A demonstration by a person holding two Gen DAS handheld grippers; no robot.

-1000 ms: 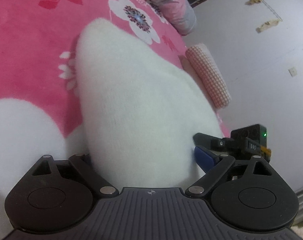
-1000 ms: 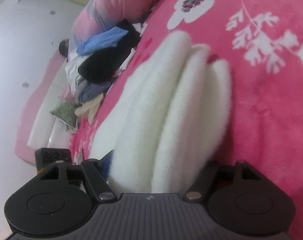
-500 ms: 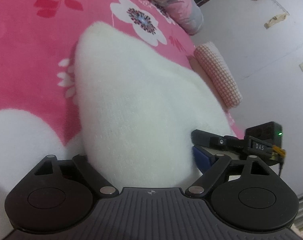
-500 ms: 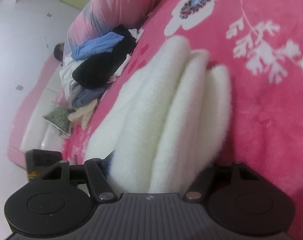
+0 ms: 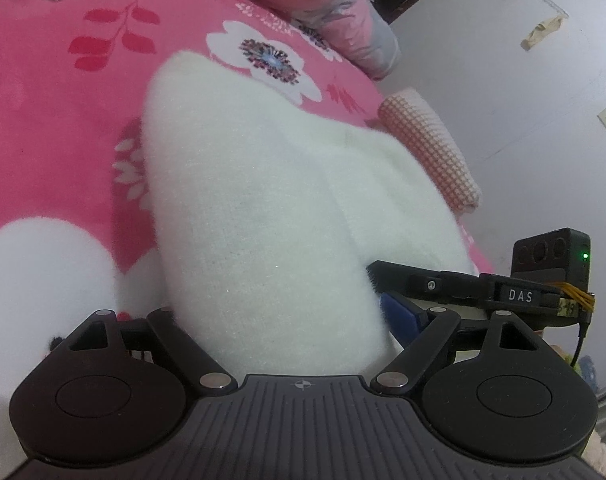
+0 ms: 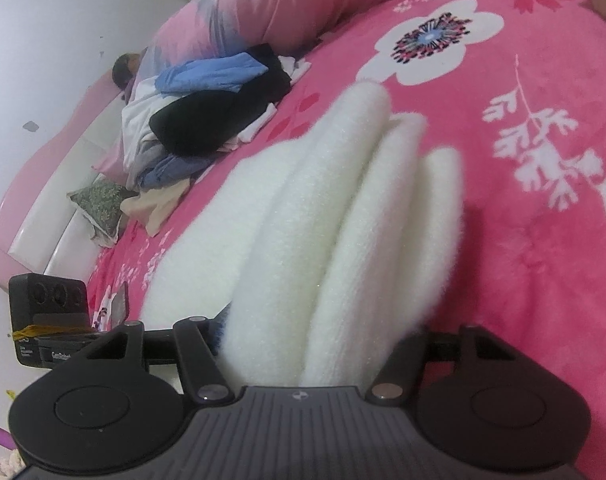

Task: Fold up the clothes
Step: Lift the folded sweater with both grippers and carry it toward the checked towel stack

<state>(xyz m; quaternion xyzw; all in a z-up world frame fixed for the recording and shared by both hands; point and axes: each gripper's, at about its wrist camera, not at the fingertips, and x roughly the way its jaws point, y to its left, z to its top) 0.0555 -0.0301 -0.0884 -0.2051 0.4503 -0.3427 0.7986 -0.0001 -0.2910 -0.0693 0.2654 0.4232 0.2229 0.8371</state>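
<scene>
Fingertips of both grippers are hidden by the white fluffy garment [image 5: 263,216], so pad contact cannot be confirmed directly. In the left wrist view, the left gripper [image 5: 275,312] is seen with jaws spread wide and the folded bulk of the garment filling the gap between them; only the linkage arms are visible, and a firm pinch versus loose bracketing cannot be told. In the right wrist view, the right gripper [image 6: 303,332] is seen with jaws set narrower and the garment's stacked layers [image 6: 343,220] bunched between them; its fingers are buried in the pile too, so a true clamp cannot be told. The right gripper's finger and camera block are seen at the garment's right edge in the left view, partly cut off by fabric. The garment is laid on the pink floral blanket [image 5: 63,120], near its front edge. Beyond the garment, a heap of dark, blue and white clothes [image 6: 207,120] is seen against a pink pillow [image 6: 295,0]; single items cannot be made out. A checked roll of cloth [image 5: 431,152] is seen just past the garment's right side, at the blanket's edge. No containers are seen.
</scene>
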